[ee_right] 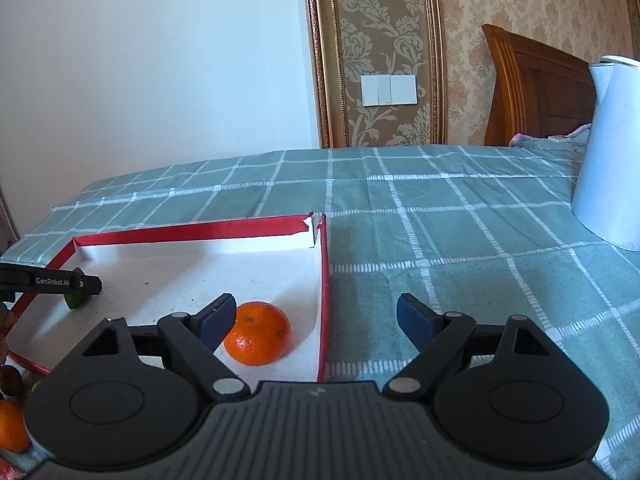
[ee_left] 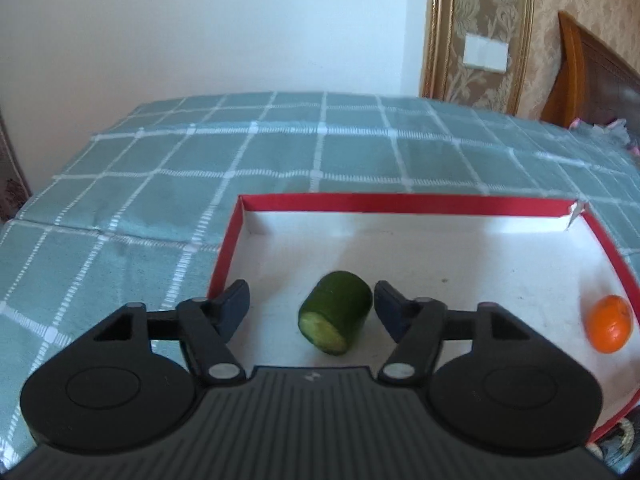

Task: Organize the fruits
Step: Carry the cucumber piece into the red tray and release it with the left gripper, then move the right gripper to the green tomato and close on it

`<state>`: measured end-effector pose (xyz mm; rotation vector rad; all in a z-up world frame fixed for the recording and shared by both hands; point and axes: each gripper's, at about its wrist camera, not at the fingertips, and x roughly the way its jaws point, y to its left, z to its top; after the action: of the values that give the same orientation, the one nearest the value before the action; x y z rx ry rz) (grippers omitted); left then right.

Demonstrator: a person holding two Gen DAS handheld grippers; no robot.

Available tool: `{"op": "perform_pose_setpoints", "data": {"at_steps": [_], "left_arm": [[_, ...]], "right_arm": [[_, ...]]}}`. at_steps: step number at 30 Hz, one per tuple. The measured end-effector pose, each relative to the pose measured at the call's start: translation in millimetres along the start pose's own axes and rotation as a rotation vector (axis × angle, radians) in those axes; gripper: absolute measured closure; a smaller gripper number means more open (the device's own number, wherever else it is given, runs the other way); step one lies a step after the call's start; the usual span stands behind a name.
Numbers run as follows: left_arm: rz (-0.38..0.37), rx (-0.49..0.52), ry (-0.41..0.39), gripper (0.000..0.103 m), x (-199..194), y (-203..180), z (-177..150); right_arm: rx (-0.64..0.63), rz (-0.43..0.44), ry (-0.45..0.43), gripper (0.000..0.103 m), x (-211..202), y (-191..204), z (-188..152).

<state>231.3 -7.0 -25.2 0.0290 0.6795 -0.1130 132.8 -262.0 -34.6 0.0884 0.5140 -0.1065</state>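
A shallow box with a red rim [ee_left: 384, 201] and white floor lies on a green checked cloth. In the left wrist view a cut cucumber piece [ee_left: 336, 312] lies on the box floor between the spread fingers of my left gripper [ee_left: 310, 300], which is open and not touching it. An orange [ee_left: 609, 323] sits by the box's right wall. In the right wrist view the same orange [ee_right: 258, 333] lies in the box [ee_right: 192, 230] beside the left fingertip of my right gripper [ee_right: 314, 316], which is open and empty, straddling the box's right wall. The left gripper's finger [ee_right: 52, 282] covers most of the cucumber [ee_right: 76, 300].
A white kettle [ee_right: 608, 152] stands on the cloth at the right. Another orange [ee_right: 12, 426] and small items lie outside the box at the lower left. A wooden headboard [ee_right: 536, 92] and a wall stand behind the table.
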Motion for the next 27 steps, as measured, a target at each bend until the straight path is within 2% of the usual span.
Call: {"op": "perform_pose_setpoints", "data": {"at_steps": [2,5,7,9,12,15,19,23,27], "left_arm": [[0.015,-0.022,-0.027,0.031,-13,3,-2],[0.002,-0.051,-0.099,0.021,-43,9,-7],[0.013,-0.059,-0.164,0.018,-69,10,-16],[-0.012,-0.038,-0.209,0.016,-95,10,-30],[-0.053,-0.016,-0.263,0.005,-132,12,-66],[-0.089,0.025,-0.259,0.004,-154,12,-105],[-0.106,0.084,-0.237,0.004,-167,12,-140],[-0.116,0.093,-0.195,0.002,-156,14,-146],[-0.111,0.097,-0.168,0.002,-142,12,-148]], "right_arm": [[0.003,-0.001,-0.004,0.015,-1,-1,0],[0.004,-0.005,-0.014,0.015,-2,-2,0],[0.001,-0.01,-0.015,0.015,-2,-2,0],[0.004,-0.011,-0.02,0.015,-3,-3,-1],[0.002,-0.024,-0.054,0.015,-8,-4,-1],[-0.004,-0.017,-0.105,0.015,-17,-4,1],[0.015,0.035,-0.068,0.015,-27,-10,-4],[0.029,0.114,-0.059,0.015,-53,-18,-20],[-0.047,0.11,-0.078,0.015,-87,-19,-42]]}}
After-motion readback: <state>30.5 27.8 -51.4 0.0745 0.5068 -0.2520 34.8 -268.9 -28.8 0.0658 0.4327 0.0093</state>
